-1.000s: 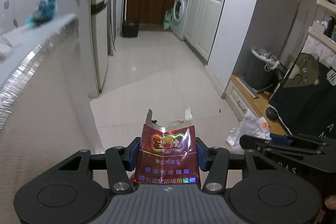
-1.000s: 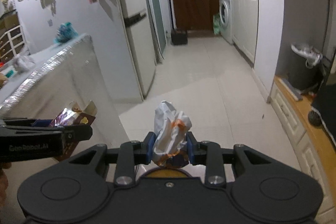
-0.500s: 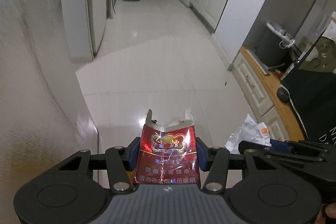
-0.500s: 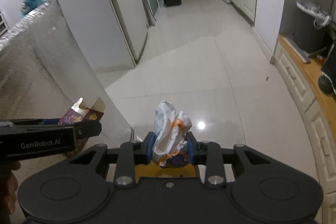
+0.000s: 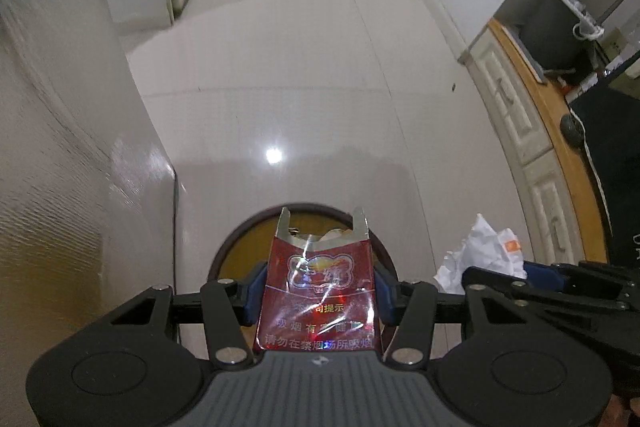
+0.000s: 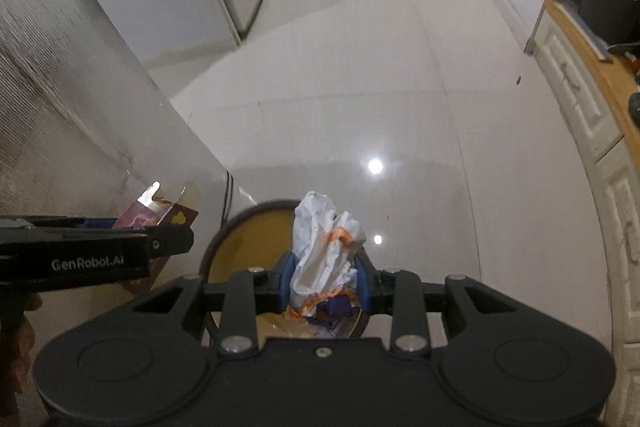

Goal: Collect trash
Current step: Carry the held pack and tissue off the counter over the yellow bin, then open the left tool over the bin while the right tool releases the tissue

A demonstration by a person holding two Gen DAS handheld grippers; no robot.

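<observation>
Your left gripper (image 5: 316, 291) had its jaws clamped on the red cigarette pack (image 5: 320, 291), while your right gripper (image 6: 324, 277) pinched the crumpled white wrapper (image 6: 324, 247). Both hung over the round brown bin (image 6: 240, 243) on the tiled floor (image 6: 340, 87).

**Dim room, glare on the tiles, blur at the edges**

Light was low and greyish in both wrist views. A small bright spot of reflected lamp glare sat on the glossy floor (image 5: 276, 99) ahead of the fingertips — a second, fainter one showed in the right view. A broad shadow crossed the tiles further out. The cigarette pack (image 5: 320, 291) glinted with holographic sheen. Fisheye bending curved the cabinet (image 6: 580, 95) and wall lines; the left side smeared with motion blur.
</observation>
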